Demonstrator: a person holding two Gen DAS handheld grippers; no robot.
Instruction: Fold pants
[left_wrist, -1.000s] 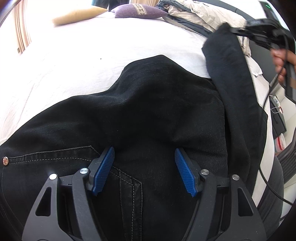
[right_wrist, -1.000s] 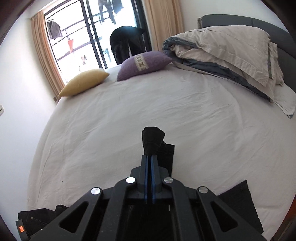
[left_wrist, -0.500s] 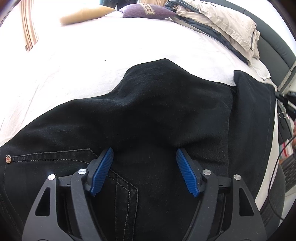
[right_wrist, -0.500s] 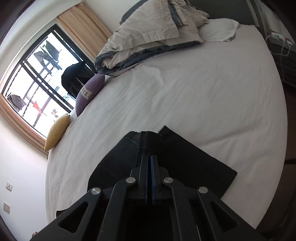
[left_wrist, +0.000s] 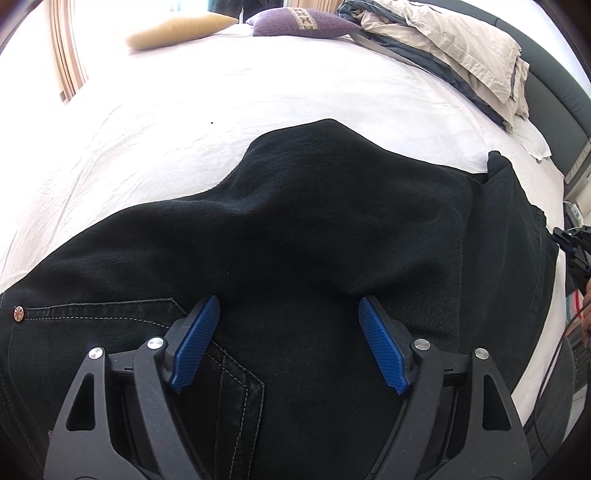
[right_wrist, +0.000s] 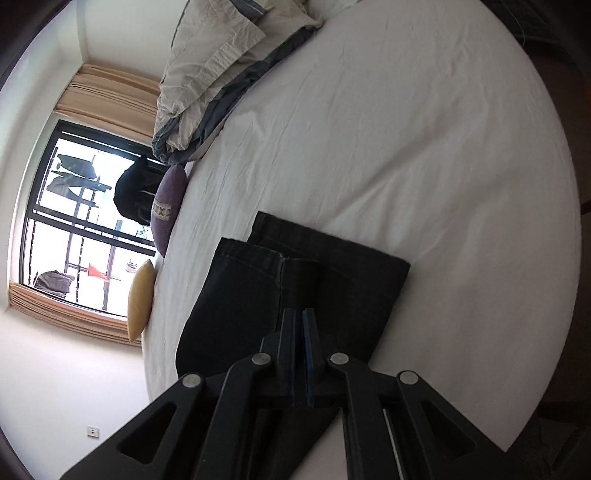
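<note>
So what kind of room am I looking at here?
Most likely a bedroom. A wide bed with a white sheet fills both views, with a rumpled duvet piled near a padded headboard, two cushions at the far edge, and black pants spread out on it. A curtained window is beyond.

We see our left gripper (left_wrist: 288, 328) as a black frame of triangular cut-out arms, joined by round silver screws, ending in ribbed blue pads (left_wrist: 382, 350). Our right gripper (right_wrist: 299, 321) has the same black linkage and silver screws, with thin blue strips along its inner faces. Dark cables (left_wrist: 554, 373) trail at the left view's right edge.
</note>
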